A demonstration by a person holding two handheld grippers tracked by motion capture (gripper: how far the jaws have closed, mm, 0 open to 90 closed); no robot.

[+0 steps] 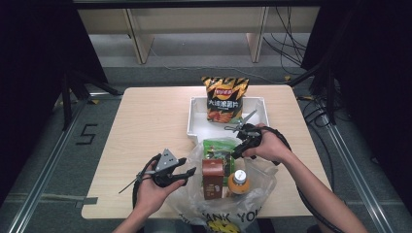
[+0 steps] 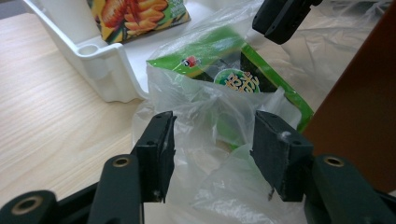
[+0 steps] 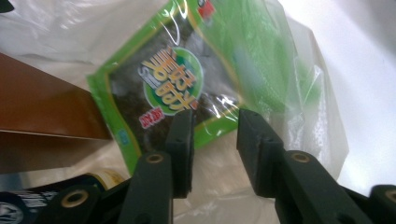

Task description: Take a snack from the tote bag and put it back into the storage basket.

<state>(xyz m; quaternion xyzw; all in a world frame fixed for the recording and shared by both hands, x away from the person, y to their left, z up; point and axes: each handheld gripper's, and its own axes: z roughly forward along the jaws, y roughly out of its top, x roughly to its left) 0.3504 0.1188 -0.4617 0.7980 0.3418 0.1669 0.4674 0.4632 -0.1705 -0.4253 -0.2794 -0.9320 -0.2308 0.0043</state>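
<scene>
Right gripper (image 3: pixel 215 140): fingers narrowly parted, gap bare, poised just over the lower edge of the green packet (image 3: pixel 163 88); nothing pinched as far as I can see. Film of the bag (image 3: pixel 299 107) lies over part of the packet.

Left gripper (image 2: pixel 212 154): fingers fairly wide, crumpled bag film between them, pads not clearly pressing on it. It looks set to hold the bag mouth open rather than gripping it firmly.

Outward: clear plastic bag at the near edge of the counter (image 1: pixel 145 121), mouth toward the white tray (image 1: pixel 194 119). Inside it, the green packet at the mouth, a brown carton (image 1: pixel 212 178) upright, an orange-capped bottle (image 1: pixel 237 182) beside the carton.

Tray just behind the bag; one chip bag (image 1: pixel 224 99) already leans in it.

Progress, my reading: unpacking into the tray, early. One item across, three left in the bag. Green packet is next; grasp not yet made.

Packet: flat, glossy, green border, dark centre, round logo. Lies tilted, thin and limp-looking; an edge pinch seems needed, and bag film could get caught with it.
</scene>
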